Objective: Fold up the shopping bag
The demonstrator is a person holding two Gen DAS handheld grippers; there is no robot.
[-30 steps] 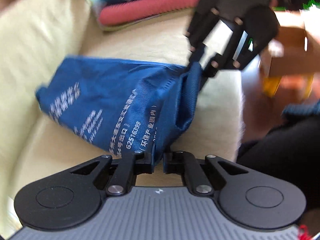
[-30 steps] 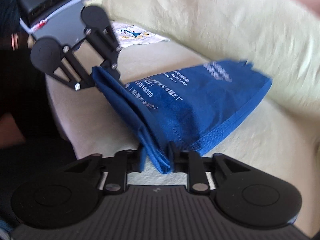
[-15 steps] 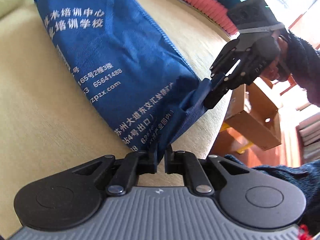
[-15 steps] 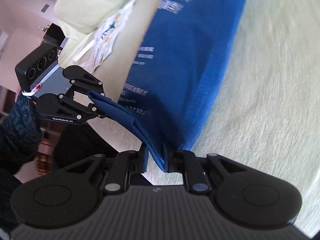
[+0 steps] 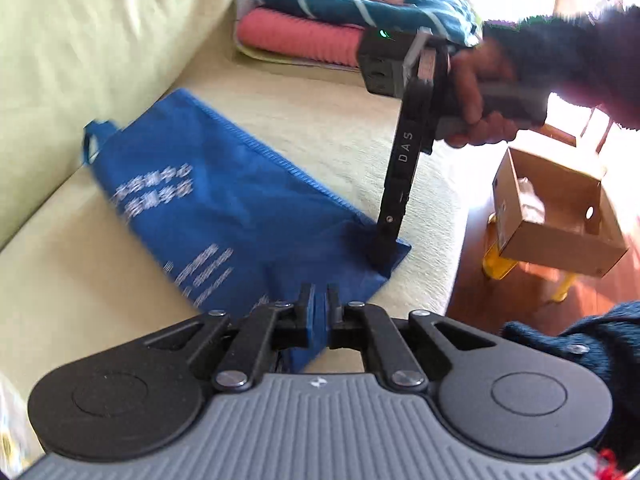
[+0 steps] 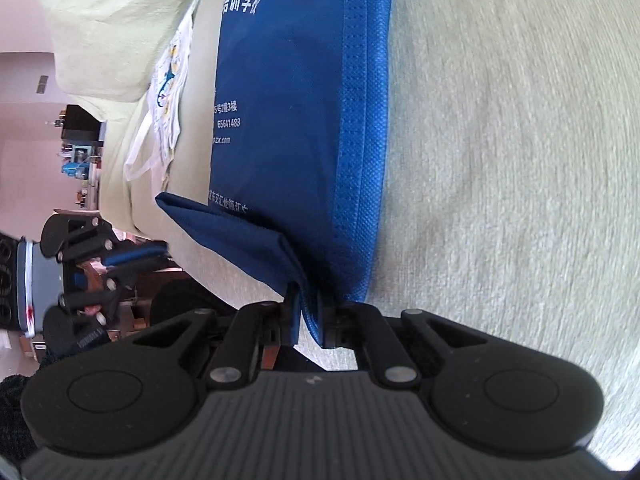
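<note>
A blue shopping bag [image 5: 224, 200] with white print lies flat on the pale sofa seat [image 5: 340, 128], its handle loop toward the back cushion. My left gripper [image 5: 318, 308] is closing, pads pinching the bag's near bottom edge. Seen from the left wrist, my right gripper [image 5: 384, 248] points down onto the bag's front corner by the seat edge, a hand holding it. In the right wrist view, the right gripper [image 6: 306, 308] is closing on a folded corner of the bag [image 6: 280, 120]. At far left there the left gripper [image 6: 132, 258] holds blue fabric.
Folded pink [image 5: 304, 36] and teal striped [image 5: 360, 0] clothes are stacked at the seat's far end. A cardboard box [image 5: 552, 216] sits on a yellow stool beyond the seat's front edge. A white printed bag [image 6: 168, 80] lies against the back cushion [image 5: 100, 40].
The bag, held up and stretched between both grippers earlier, now lies flat on the seat. The right gripper has rolled over and come down at the seat's front edge.
</note>
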